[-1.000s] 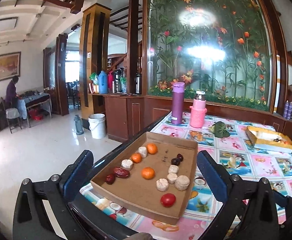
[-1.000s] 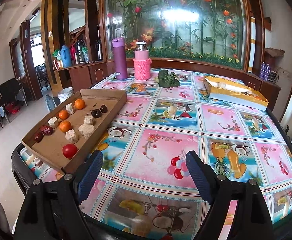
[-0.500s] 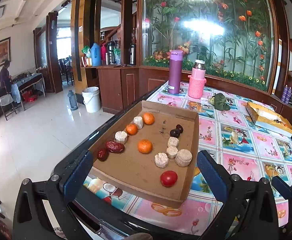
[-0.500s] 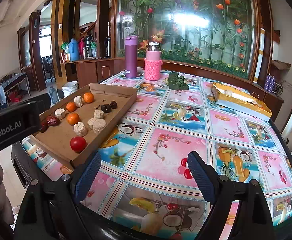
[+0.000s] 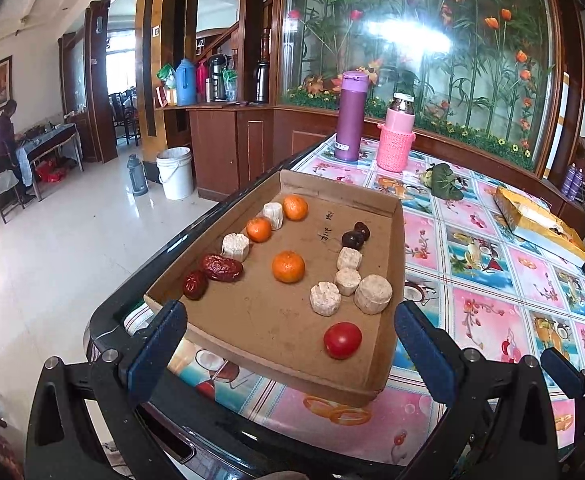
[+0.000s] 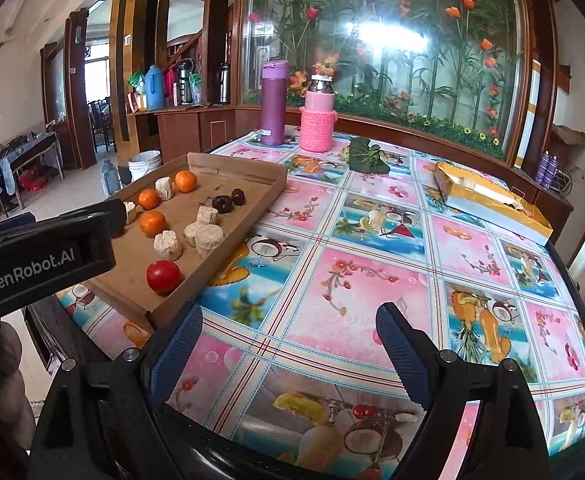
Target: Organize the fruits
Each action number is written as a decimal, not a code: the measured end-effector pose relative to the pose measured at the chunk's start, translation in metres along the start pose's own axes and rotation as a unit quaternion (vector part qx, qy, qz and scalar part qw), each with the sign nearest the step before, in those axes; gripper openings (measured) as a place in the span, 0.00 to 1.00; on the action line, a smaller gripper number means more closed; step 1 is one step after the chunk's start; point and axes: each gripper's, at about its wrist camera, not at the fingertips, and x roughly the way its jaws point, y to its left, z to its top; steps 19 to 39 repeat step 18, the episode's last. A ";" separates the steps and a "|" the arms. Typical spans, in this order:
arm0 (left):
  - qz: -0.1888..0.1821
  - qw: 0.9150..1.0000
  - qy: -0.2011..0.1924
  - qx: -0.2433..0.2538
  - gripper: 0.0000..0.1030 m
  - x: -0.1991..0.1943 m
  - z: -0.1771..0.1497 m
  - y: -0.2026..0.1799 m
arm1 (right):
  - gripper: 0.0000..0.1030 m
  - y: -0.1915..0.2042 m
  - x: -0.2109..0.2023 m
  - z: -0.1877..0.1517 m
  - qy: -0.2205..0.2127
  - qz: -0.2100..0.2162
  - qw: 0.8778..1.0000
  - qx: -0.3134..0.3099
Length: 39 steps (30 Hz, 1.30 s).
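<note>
Closing in on the cardboard tray [image 5: 392,264] of mixed fruit at the table's [image 6: 372,288] corner.
Oranges, red dates, a tomato [image 5: 342,340] and pale chunks lie scattered, unsorted; over the last second the left gripper [image 5: 288,344] has advanced, tray now looming larger; right gripper [image 6: 288,344] hovers beside. Both jaws gape, empty.

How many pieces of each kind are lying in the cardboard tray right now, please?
Oranges: 3
Red tomato: 1
Red dates: 2
Dark round fruits: 2
Pale beige cylindrical chunks: 6
Total in the cardboard tray: 14
</note>
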 end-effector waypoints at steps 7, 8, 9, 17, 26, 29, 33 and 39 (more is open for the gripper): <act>-0.011 1.000 0.010 0.003 1.00 0.007 0.003 0.002 | 0.89 0.010 0.002 0.000 0.000 0.009 1.000 -0.016; -0.016 1.000 0.009 0.009 1.00 0.007 0.005 0.001 | 0.89 0.012 0.001 0.000 -0.002 0.013 1.000 -0.018; -0.018 1.000 0.008 0.014 1.00 0.007 0.007 -0.001 | 0.89 0.013 0.000 0.000 -0.004 0.019 1.000 -0.020; -0.041 0.999 0.011 0.027 1.00 0.005 0.027 -0.019 | 0.89 -0.002 -0.012 0.018 -0.027 0.029 0.999 -0.004; -0.043 0.999 0.013 0.028 1.00 0.006 0.028 -0.023 | 0.90 -0.007 -0.013 0.020 -0.029 0.028 0.999 0.000; -0.043 0.999 0.013 0.028 1.00 0.006 0.028 -0.023 | 0.90 -0.007 -0.013 0.020 -0.029 0.028 0.999 0.000; -0.043 0.999 0.013 0.028 1.00 0.006 0.028 -0.023 | 0.90 -0.007 -0.013 0.020 -0.029 0.028 0.999 0.000; -0.043 0.999 0.013 0.028 1.00 0.006 0.028 -0.023 | 0.90 -0.007 -0.013 0.020 -0.029 0.028 0.999 0.000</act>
